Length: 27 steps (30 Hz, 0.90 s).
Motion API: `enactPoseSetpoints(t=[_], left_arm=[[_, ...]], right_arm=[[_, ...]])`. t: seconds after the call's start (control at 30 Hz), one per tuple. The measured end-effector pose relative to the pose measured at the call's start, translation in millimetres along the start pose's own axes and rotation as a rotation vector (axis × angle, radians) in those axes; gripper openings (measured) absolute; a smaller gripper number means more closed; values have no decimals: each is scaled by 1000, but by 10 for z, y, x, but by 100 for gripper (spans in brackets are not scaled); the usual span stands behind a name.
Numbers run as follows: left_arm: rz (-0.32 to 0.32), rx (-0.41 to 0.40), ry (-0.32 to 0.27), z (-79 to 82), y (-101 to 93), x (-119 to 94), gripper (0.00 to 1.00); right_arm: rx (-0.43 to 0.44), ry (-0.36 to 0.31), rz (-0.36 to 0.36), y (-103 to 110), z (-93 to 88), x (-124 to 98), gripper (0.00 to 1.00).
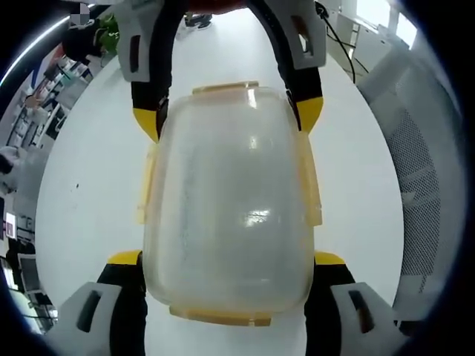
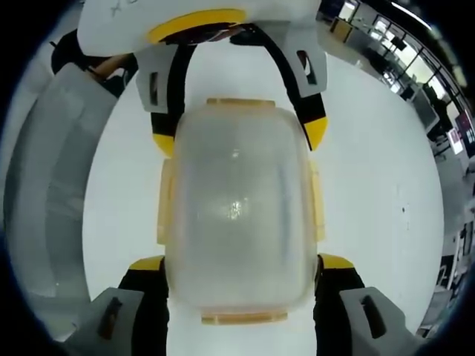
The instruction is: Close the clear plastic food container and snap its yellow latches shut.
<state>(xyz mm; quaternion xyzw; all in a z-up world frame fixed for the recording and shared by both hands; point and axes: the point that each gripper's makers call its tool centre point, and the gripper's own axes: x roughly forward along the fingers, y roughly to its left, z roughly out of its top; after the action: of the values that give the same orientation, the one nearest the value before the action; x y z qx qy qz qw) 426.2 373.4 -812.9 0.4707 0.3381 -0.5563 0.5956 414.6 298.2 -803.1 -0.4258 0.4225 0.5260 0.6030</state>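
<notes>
On the white surface (image 1: 96, 185) sits the clear container (image 1: 230, 208), lid already on, yellow latches (image 1: 146, 194) apparently not yet snapped. Left claw (image 1: 228, 259) and right claw (image 2: 241, 259) each straddle one end, jaws spread wide. Next, probably: press each latch down until it clicks.

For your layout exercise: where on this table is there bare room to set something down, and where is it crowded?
Bare white table lies on both long sides of the clear food container, out to the table's edge by the mesh chair. Crowded: both container ends, straddled by the left gripper and the right gripper.
</notes>
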Motion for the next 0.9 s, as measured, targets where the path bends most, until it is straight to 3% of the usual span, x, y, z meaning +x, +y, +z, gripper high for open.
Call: enactPoseSetpoints(t=[0.2,0.33,0.5,0.9], left_arm=[[8,4,1,-1,-1,0,90],[25,25,-4,-23,-44,26,99],[38,8,-16,-32,-62,9,99],[83,-74,-72,-10,37,-155,99]], right_arm=[[-7,-4,-9,-3,0,-19,82],[12,-25,-39,-28,12,-48,95],[2,-26,-58,-48,22,-88,95],[76,-104,-99,-42,91,-164,95]])
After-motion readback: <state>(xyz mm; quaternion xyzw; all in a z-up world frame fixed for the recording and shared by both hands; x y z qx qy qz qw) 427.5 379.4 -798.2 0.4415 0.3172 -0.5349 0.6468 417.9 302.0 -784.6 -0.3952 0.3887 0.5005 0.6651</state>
